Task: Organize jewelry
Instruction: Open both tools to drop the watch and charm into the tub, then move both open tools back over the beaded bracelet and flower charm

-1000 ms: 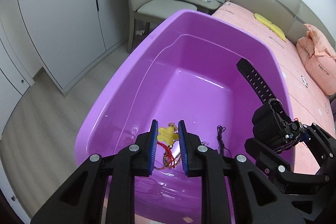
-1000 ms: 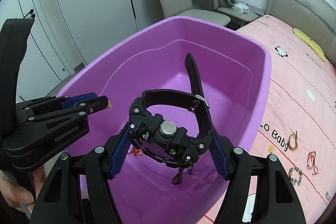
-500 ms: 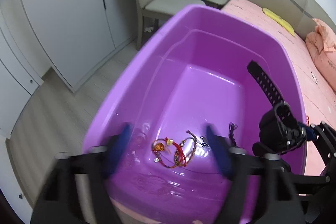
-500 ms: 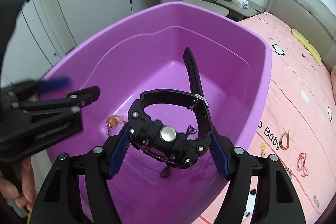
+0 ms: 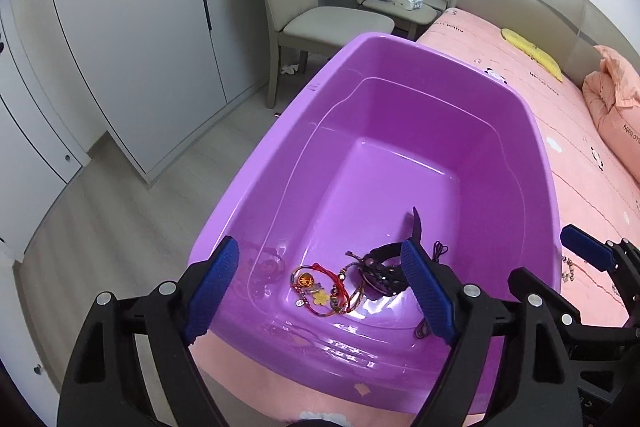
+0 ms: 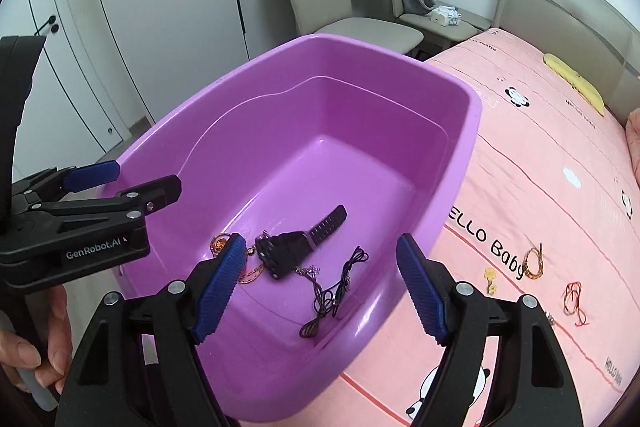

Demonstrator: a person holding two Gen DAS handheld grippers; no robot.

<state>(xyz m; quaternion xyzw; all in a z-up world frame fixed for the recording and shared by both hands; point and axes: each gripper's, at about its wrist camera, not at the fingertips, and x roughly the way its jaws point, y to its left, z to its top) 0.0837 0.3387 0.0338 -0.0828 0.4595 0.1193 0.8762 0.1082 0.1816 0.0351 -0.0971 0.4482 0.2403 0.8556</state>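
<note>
Watch flat on tub floor, centre of right view, strap toward upper right. Beside it black cord, lower right; bracelets heaped lower centre in left view. Purple tub on pink bedspread; more bracelets loose at right. Right gripper just been opening, wide, empty. Left gripper also just opened wide, empty.

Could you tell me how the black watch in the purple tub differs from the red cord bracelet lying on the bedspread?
The black watch is thick and chunky, while the red cord bracelet is a thin string loop. The watch lies inside the purple tub among other pieces; the bracelet is outside it on the pink bedspread. Neither is held.
</note>
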